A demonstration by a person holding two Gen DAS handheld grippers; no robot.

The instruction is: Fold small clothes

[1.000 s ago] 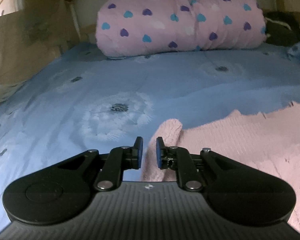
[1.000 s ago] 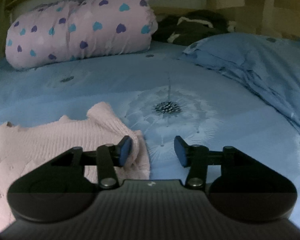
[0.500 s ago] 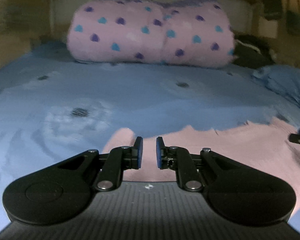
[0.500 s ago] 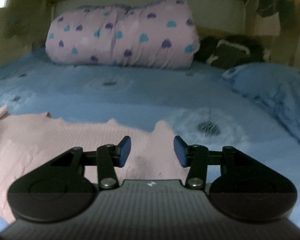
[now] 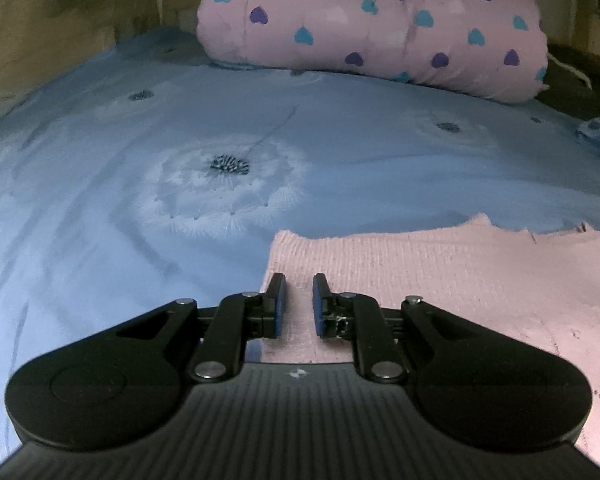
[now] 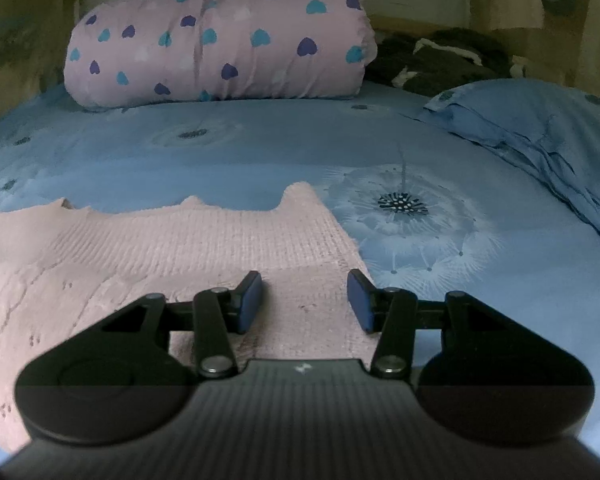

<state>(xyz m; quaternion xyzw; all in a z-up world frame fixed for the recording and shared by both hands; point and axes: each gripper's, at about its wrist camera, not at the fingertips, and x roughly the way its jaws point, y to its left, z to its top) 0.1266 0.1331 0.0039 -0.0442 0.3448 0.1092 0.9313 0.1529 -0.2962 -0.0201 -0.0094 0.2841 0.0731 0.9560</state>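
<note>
Sweater [image 5: 440, 264], pink knit, lies flat on the blue bedsheet [image 5: 140, 200] in the left wrist view; the left gripper [image 5: 297, 300] is above its left edge, jaws nearly together with a narrow gap and nothing pinched; closing here may catch the sheet too.

In the right wrist view the right gripper [image 6: 304, 300] is spread wide over the sweater's [image 6: 180, 248] right edge; its outer finger is beside the border, so it may miss the knit.
</note>
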